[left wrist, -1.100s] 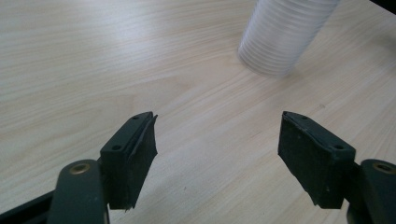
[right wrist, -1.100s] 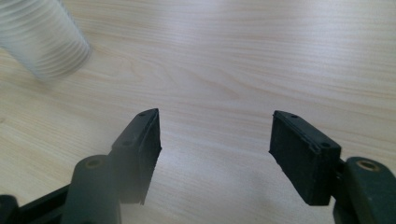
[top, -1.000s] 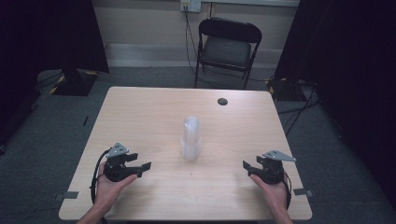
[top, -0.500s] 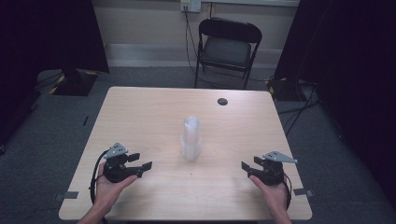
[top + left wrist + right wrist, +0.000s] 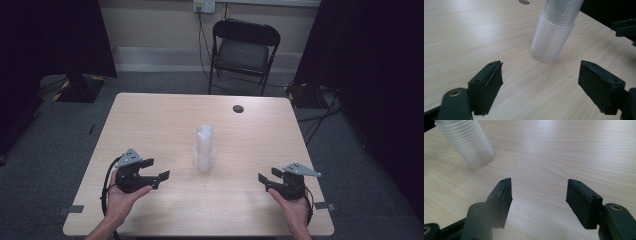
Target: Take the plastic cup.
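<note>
Translucent cup stack (image 5: 204, 149): a nested column of clear plastic cups, mouth down and upright near the middle of the wooden table (image 5: 150, 120); the landmark for all entries below.
Stack, left gripper view: cup stack (image 5: 554, 32) ahead of the jaws and a little toward the right-hand jaw, apart from both, bare wood between.
Stack, right gripper view: cup stack (image 5: 467, 143) ahead and off to the left, outside the gap between the jaws, not touched.
Left gripper (image 5: 152, 172): held in the left hand (image 5: 120, 195), near the table's front edge, left of the stack and nearer the person; jaws spread wide, nothing between them.
Right gripper (image 5: 267, 179): held in the right hand (image 5: 290, 207), right of the stack and nearer the person, well apart from it; jaws spread wide, nothing between them.
Dark round disc (image 5: 238, 108): on the table beyond the stack, toward the far right.
Folding chair (image 5: 243, 50): black, on the floor beyond the table's far edge, past the stack.
</note>
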A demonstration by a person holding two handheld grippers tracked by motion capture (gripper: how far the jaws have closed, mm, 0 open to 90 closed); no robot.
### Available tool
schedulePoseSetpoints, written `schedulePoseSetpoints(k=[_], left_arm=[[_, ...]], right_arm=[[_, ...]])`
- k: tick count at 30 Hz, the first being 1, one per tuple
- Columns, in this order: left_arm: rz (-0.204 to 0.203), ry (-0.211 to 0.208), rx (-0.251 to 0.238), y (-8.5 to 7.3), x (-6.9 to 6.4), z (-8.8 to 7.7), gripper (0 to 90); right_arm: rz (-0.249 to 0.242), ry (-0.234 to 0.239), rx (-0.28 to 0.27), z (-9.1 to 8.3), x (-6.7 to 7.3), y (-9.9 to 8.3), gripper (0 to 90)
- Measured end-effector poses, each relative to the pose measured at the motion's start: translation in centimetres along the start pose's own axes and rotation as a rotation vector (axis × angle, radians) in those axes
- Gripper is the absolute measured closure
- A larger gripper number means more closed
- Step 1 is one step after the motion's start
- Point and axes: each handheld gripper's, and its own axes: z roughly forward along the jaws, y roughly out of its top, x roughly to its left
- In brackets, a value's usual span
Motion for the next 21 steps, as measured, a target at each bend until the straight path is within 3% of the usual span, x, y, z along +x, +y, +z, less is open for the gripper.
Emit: schedulePoseSetpoints(k=[4,8,10,12,16,19,21], left_arm=[[0.023,-0.028,0.021,0.8,-0.4,0.6,19.0],[0.068,-0.027,0.036,1.4,-1.0,1.0,20.9],[0.087,-0.044,0.019,2.4,-1.7,1.4,21.1],[0.107,-0.034,0.003,3.1,-2.1,1.7,21.1],[0.106,-0.041,-0.027,4.2,-2.6,2.3,20.7],[0.138,-0.034,-0.044,5.2,-3.2,2.8,21.2],[0.135,-0.036,-0.044,5.4,-3.3,2.8,21.2]], right_arm=[[-0.004,-0.004,-0.011,-0.2,-0.1,0.0,37.2],[0.0,0.008,-0.02,-0.2,0.1,0.1,36.8],[-0.008,0.006,-0.02,-0.1,0.2,0.3,36.8],[-0.009,0.017,-0.019,-0.1,0.4,0.3,36.9],[-0.015,0.024,-0.018,-0.3,0.6,0.2,36.5],[-0.013,0.026,-0.021,-0.5,0.5,0.1,36.5],[-0.014,0.025,-0.022,-0.5,0.5,0.1,36.8]])
